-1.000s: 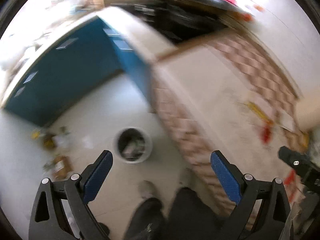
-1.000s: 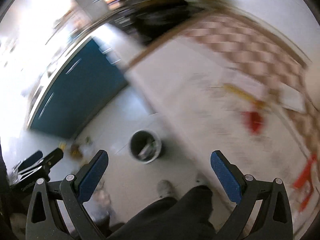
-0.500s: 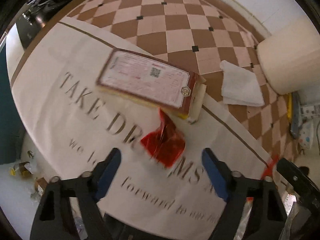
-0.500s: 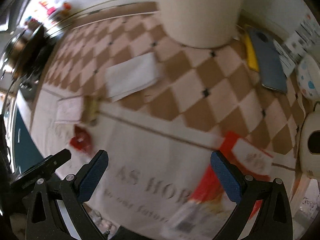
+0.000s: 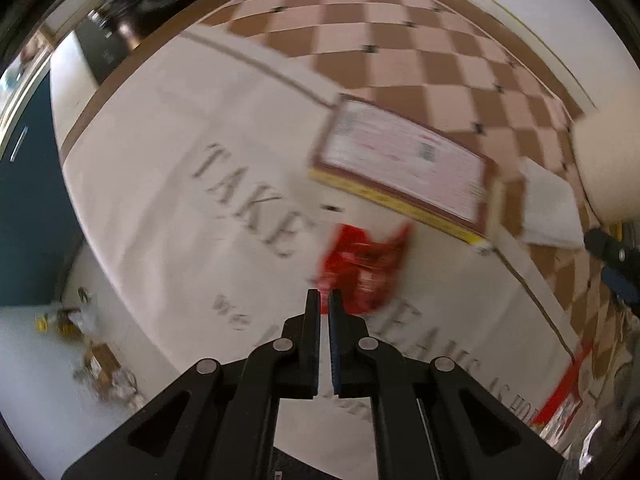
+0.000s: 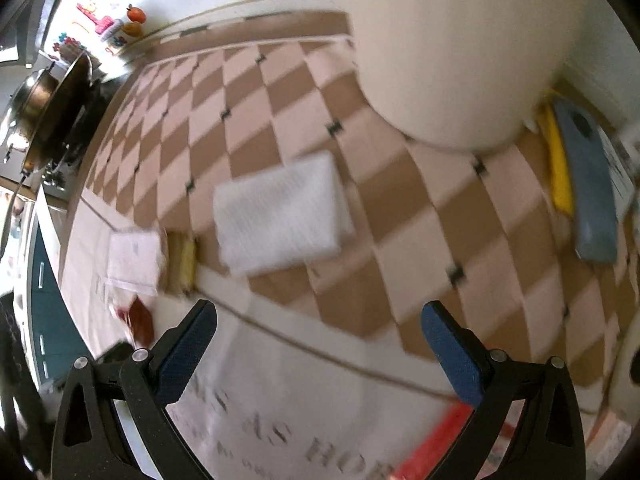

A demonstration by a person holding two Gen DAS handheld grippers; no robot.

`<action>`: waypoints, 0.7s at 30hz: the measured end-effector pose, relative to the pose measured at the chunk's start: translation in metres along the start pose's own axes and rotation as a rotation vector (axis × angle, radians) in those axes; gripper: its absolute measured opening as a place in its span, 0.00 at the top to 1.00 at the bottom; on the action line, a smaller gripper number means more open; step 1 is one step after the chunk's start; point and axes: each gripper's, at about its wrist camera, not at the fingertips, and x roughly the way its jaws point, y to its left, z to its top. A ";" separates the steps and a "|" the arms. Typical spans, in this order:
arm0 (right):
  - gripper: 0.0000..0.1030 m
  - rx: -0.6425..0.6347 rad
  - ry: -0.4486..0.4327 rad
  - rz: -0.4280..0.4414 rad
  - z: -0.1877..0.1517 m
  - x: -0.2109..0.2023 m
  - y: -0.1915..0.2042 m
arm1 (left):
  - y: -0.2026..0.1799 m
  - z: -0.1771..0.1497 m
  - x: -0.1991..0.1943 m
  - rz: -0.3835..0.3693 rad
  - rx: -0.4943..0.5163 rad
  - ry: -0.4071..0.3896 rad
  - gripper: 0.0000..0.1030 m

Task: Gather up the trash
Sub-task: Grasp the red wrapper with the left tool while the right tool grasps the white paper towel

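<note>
The left tongs [image 5: 324, 295] are together just short of the red wrapper [image 5: 366, 266] on the counter [image 5: 160, 152], gripping nothing, while the right tongs [image 6: 318, 322] gape above a white napkin [image 6: 280, 220].

Black tool [image 5: 324, 294], blue pads [image 6: 448, 344]

Bright daylight, motion blur throughout, strong fisheye bending at edges

the black left gripper with blue pads [image 5: 324, 300] points down, jaws together. the black right gripper with blue pads [image 6: 318, 322] has jaws wide apart.
</note>
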 end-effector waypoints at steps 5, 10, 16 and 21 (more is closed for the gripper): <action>0.00 -0.038 -0.018 -0.026 0.032 0.025 0.023 | 0.022 -0.001 0.000 -0.030 -0.066 0.004 0.99; 0.12 -0.091 0.015 -0.080 0.046 0.058 0.036 | 0.018 -0.004 0.018 -0.088 -0.057 0.074 0.92; 0.76 -0.192 -0.039 -0.136 0.031 0.050 0.043 | 0.005 -0.006 0.010 -0.165 -0.002 0.032 0.49; 0.88 -0.153 0.030 -0.075 0.006 0.038 0.020 | -0.004 -0.013 -0.005 -0.178 -0.018 0.035 0.49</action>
